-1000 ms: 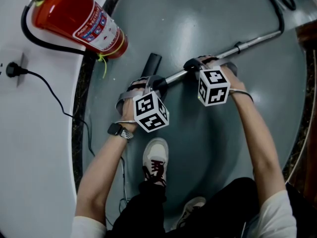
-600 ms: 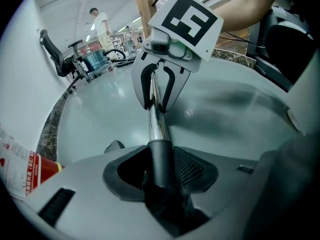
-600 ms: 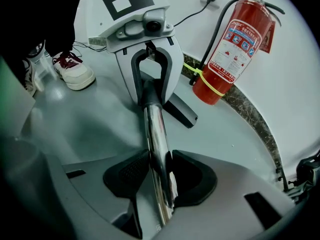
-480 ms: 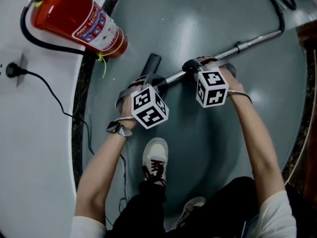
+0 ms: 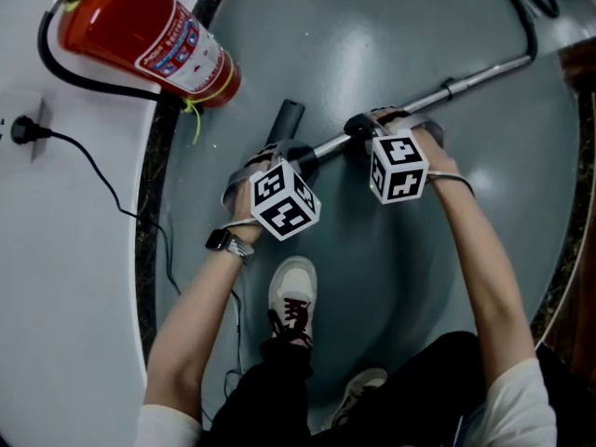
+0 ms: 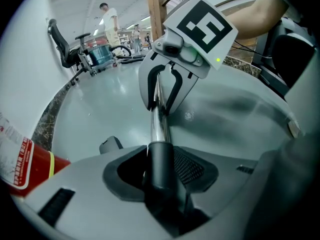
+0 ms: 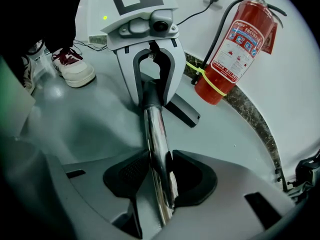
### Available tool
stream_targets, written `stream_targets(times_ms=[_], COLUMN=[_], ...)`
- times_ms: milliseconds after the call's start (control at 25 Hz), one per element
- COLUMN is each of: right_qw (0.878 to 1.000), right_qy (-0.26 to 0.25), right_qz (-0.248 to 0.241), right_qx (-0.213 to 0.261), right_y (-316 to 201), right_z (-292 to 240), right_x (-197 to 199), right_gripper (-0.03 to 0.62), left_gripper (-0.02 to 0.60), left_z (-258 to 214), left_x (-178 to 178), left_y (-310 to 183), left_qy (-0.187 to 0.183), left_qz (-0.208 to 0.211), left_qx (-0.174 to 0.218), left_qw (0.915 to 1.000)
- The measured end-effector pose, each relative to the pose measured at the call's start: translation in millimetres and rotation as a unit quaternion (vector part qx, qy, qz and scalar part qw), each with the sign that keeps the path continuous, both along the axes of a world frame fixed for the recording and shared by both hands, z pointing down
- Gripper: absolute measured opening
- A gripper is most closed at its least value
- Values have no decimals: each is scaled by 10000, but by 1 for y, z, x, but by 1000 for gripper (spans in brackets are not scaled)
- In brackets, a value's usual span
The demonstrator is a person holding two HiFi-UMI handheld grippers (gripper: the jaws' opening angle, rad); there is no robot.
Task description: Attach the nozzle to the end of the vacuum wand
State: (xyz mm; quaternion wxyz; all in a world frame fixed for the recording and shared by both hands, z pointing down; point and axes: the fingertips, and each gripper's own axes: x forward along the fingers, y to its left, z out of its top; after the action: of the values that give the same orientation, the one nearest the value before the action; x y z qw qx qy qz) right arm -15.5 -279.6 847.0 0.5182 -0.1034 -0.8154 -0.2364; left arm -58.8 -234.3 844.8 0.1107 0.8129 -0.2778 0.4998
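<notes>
So the left gripper [image 6: 161,174] just rolled a touch with its jaws clamped on the nozzle [image 5: 288,117] collar; the right gripper [image 7: 159,176] hasn't budged, pinching the chrome wand [image 5: 484,73]; nozzle's already at the wand's tip, so probably a seating twist.

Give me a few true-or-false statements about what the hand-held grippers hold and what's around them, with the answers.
1. The right hand-held gripper clamps the chrome wand. True.
2. The left hand-held gripper is empty. False: it is closed on the black nozzle.
3. A red fire extinguisher stands by the white wall. True.
4. The person wears black shoes. False: the sneaker is white.
</notes>
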Motion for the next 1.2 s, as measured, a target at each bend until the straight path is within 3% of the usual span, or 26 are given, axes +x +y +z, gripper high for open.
stream_targets(times_ms=[400,600,1000,1200], right_qw=[9992,9934,9823,9661], right_qy=[-255,-734,-1230,-1821], right_qz=[245,669,1256,1663], right_qx=[-160,-566,-639,-759], right_y=[0,-2,-7,-12], right_z=[2,-3,-18,-47], right_x=[0,-2,14,21], right_gripper=[167,175,175,162], left_gripper=[173,173,173,169], left_z=[4,-1,-8,-34], left_x=[1,-1,-6,-6], left_y=[0,-2,-1,-12], left_qy=[-1,465,741,1452], left_qz=[23,-322,-636,-1203], left_qx=[32,-110,-119,30], left_qw=[10000,9983,9952,9821])
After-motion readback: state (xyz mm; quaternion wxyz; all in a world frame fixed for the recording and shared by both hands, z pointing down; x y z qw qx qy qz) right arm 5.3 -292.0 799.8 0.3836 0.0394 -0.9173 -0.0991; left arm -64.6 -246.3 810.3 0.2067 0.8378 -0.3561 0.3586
